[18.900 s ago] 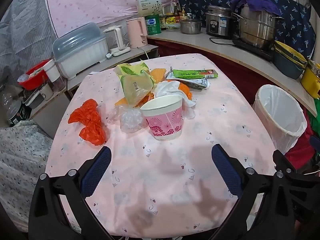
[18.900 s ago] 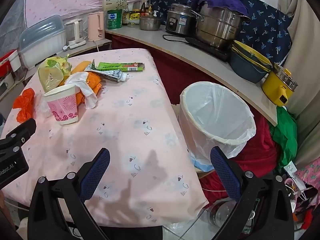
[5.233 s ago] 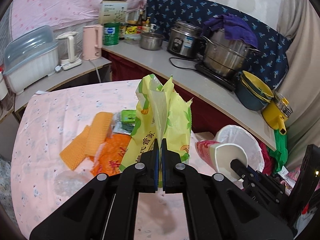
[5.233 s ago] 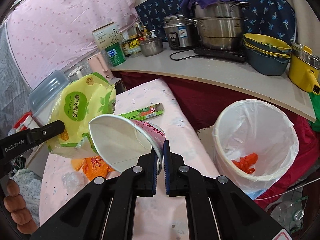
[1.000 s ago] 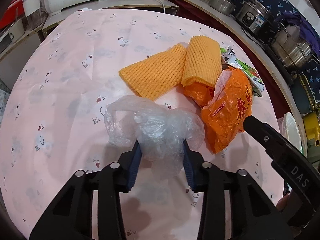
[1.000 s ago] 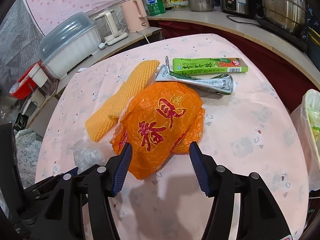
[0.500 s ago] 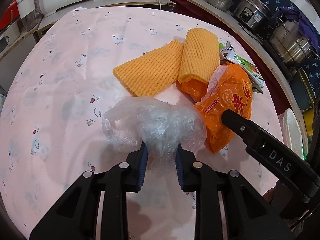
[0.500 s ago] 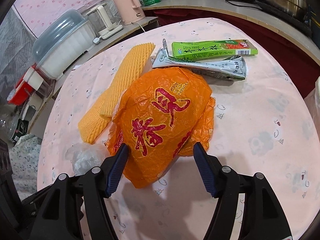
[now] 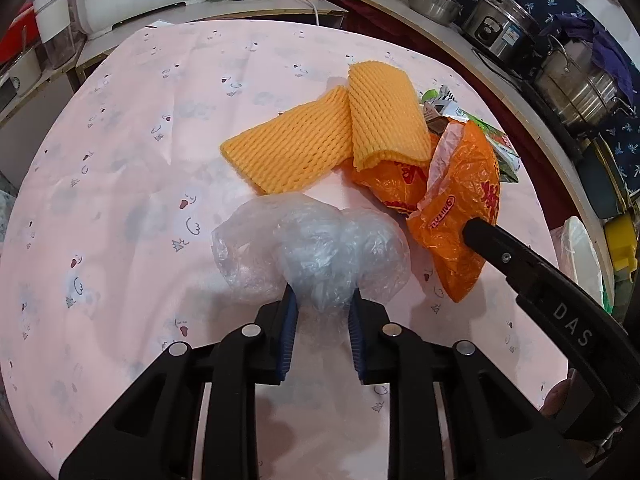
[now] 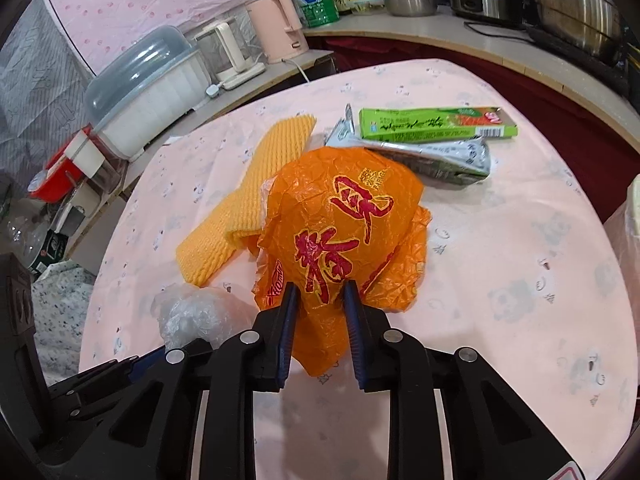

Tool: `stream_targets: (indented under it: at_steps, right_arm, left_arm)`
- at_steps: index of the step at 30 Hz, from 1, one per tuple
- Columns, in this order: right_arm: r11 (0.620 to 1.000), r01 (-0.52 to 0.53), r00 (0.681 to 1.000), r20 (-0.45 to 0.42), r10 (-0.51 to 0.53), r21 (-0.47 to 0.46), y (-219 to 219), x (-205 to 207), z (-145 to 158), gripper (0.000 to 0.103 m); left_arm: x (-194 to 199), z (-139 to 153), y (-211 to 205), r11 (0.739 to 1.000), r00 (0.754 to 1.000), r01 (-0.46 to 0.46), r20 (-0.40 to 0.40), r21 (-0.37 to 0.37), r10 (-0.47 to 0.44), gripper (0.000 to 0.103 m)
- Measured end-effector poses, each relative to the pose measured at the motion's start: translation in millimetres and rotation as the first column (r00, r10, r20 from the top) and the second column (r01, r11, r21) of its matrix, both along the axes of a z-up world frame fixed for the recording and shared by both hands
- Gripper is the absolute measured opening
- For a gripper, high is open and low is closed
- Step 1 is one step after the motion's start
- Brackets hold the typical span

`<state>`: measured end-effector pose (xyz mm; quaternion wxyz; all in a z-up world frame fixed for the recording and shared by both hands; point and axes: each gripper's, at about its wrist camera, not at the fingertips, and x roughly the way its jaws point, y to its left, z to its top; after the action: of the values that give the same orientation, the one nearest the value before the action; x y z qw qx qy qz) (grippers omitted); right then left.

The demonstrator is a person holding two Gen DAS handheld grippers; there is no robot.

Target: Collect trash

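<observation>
Pink cloth (image 10: 520,272) covers my table, counter (image 10: 500,46) behind. Left gripper (image 9: 322,300) closing on clear bag (image 9: 316,248); right gripper (image 10: 318,292) closing on orange bag (image 10: 340,232), whose long axis runs away from me.

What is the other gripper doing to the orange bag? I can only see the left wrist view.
Observer: The right gripper has the orange bag between its pads, and its jaws are closing on it.
Operator: What's hiding behind the bag?
Observer: A long green box, lying flat.
Operator: Anything else back there?
Observer: A silver wrapper lies along the box's near side, partly hidden by the bag.
</observation>
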<state>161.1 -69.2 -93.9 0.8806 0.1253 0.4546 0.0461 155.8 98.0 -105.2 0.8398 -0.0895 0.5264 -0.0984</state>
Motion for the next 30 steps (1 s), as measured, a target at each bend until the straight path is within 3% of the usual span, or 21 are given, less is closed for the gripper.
stream_targets:
  at_steps: [6,7,8,15,18,20,21,30]
  right_arm:
    - [0.999,0.042,0.996,0.073,-0.042,0.013,-23.0,-17.6,28.7,0.021]
    - [0.999,0.050,0.995,0.086,-0.051,0.015,-27.9,-21.2,34.1,0.008]
    - [0.998,0.054,0.994,0.095,-0.055,0.020,-32.5,-23.5,38.5,0.003]
    - [0.996,0.088,0.990,0.106,-0.091,0.034,-57.4,-39.4,48.1,0.003]
    - [0.995,0.098,0.992,0.081,-0.100,0.032,-58.9,-42.5,41.9,0.017]
    - [0.994,0.102,0.992,0.066,-0.104,0.039,-57.6,-42.7,37.3,0.045]
    - [0.993,0.107,0.992,0.063,-0.110,0.042,-56.5,-43.1,35.1,0.049]
    - [0.998,0.061,0.998,0.007,-0.061,0.023,-32.0,-28.6,6.3,0.056]
  left_arm:
    - [-8.8,15.0,-5.4,1.000,0.999,0.011,0.032,-0.007,-0.011,0.022]
    - [-10.5,17.6,-7.3,1.000,0.999,0.015,0.037,-0.007,-0.015,0.022]
    - [-12.4,20.0,-9.2,1.000,0.999,0.019,0.043,-0.007,-0.019,0.022]
    - [-24.5,33.8,-25.5,0.999,0.996,0.050,0.073,-0.005,-0.050,0.022]
    - [-28.4,35.8,-32.0,0.998,0.995,0.063,0.076,-0.003,-0.063,0.022]
    - [-30.7,35.6,-36.0,0.997,0.995,0.071,0.075,0.003,-0.071,0.022]
    - [-31.9,35.4,-37.4,0.997,0.995,0.073,0.075,0.005,-0.073,0.022]
    - [-29.0,31.5,-32.1,0.999,0.997,0.053,0.061,0.012,-0.054,0.022]
